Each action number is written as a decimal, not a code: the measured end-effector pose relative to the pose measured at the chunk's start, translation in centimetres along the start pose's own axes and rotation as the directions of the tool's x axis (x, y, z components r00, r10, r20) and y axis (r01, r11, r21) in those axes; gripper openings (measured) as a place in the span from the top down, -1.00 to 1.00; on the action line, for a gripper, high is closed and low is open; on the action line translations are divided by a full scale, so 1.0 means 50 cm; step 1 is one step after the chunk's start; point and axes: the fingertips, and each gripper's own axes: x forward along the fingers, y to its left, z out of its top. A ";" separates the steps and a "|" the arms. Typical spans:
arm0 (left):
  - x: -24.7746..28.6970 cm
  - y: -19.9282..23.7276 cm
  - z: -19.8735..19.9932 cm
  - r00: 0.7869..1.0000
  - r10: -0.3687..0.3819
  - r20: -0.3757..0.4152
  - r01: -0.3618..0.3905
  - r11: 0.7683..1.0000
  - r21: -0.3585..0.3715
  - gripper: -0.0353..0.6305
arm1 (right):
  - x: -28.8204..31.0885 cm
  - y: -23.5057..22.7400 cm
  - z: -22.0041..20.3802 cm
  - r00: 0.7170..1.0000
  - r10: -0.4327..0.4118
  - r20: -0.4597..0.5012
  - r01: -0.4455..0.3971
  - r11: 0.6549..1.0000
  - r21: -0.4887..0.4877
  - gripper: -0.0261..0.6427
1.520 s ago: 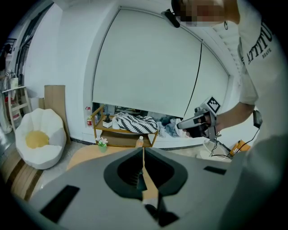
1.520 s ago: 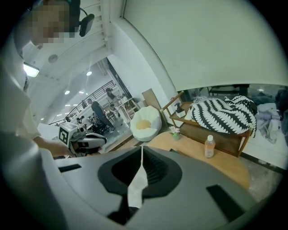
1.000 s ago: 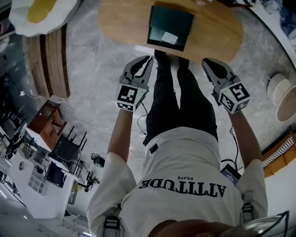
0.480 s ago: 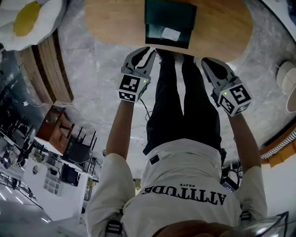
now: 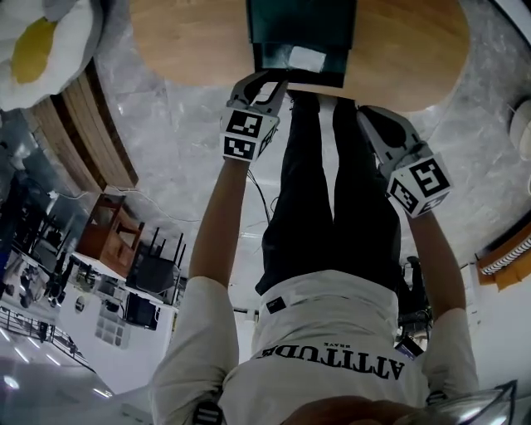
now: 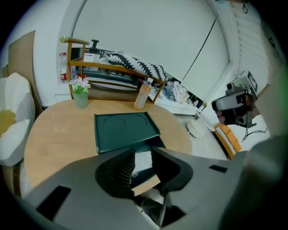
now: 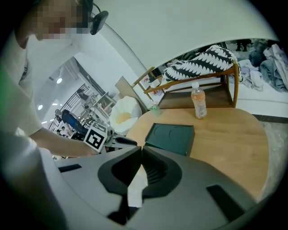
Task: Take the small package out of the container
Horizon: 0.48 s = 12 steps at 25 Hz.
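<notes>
Head view: the person is standing at a round wooden surface (image 5: 182, 41). The dark green container (image 5: 303, 25) is sitting open at its near edge, and the small package (image 5: 305, 58), white, is lying inside the near part. The left gripper (image 5: 267, 81) is reaching to the surface's edge, just short of the container. The right gripper (image 5: 371, 116) is hanging further back, over the floor and beside the person's leg.

Left gripper view: the left gripper (image 6: 142, 152) jaws are standing apart and opening, pads pressing on nothing. The small package (image 6: 144, 161) is showing through the gap, lying in the container (image 6: 126, 130) beyond the tips, untouched. A bottle (image 6: 143, 94) and a green cup (image 6: 81, 98) with a flower are standing at the surface's far side, before a wooden rack (image 6: 112, 74).

Right gripper view: the right gripper (image 7: 139, 150) jaws are meeting at the tips, clamping nothing. Ahead, the container (image 7: 171, 138) is lying on the surface (image 7: 234, 134), with the left gripper (image 7: 96, 137) beside it and the bottle (image 7: 198, 102) standing beyond.
</notes>
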 end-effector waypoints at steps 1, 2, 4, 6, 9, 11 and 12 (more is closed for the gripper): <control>0.016 0.006 -0.009 1.000 -0.002 -0.018 0.002 1.000 0.003 0.53 | 0.005 -0.004 -0.004 1.000 0.000 0.002 0.000 1.000 0.001 0.85; 0.033 0.011 -0.019 0.999 -0.002 -0.036 0.002 1.000 0.010 0.53 | 0.010 -0.009 -0.008 1.000 0.000 0.003 0.000 1.000 0.002 0.85; 0.065 0.020 -0.037 0.997 0.000 -0.077 0.003 0.999 0.032 0.52 | 0.019 -0.021 -0.015 1.000 -0.002 0.005 0.002 1.000 0.001 0.85; 0.097 0.026 -0.054 0.993 -0.003 -0.122 0.009 0.999 0.046 0.50 | 0.026 -0.033 -0.022 1.000 -0.001 0.007 0.001 1.000 -0.004 0.85; 0.141 0.024 -0.081 0.981 -0.010 -0.196 0.019 0.999 0.046 0.46 | 0.028 -0.046 -0.035 1.000 0.002 0.009 -0.002 1.000 0.000 0.85; 0.163 0.027 -0.098 0.970 -0.001 -0.243 0.012 0.999 0.044 0.42 | 0.027 -0.049 -0.042 1.000 0.005 0.008 -0.005 1.000 0.003 0.85; 0.173 0.031 -0.107 0.964 0.007 -0.264 0.005 0.999 0.042 0.42 | 0.027 -0.048 -0.044 1.000 0.006 0.008 -0.006 1.000 0.002 0.85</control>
